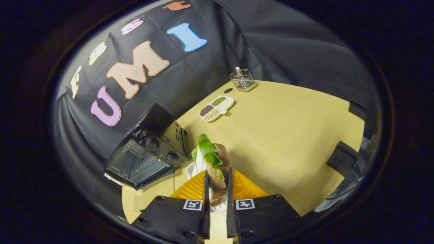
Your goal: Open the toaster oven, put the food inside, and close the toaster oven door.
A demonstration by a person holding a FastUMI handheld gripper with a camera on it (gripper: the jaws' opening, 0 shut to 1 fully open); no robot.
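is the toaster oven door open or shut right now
Shut, it seems: the toaster oven shows its glass door flush with the front, beside the knobs. The hand-held gripper grips the sandwich between both fingers.

A staged recording booth was seen, dressed as a kitchen corner: a pale wooden table (288, 128) was backed by draped black cloth (288, 44). A toaster oven (149, 149) was set at its edge, with a divided dish of grains (216, 108) and a wire caddy (243, 80) placed beyond the oven.
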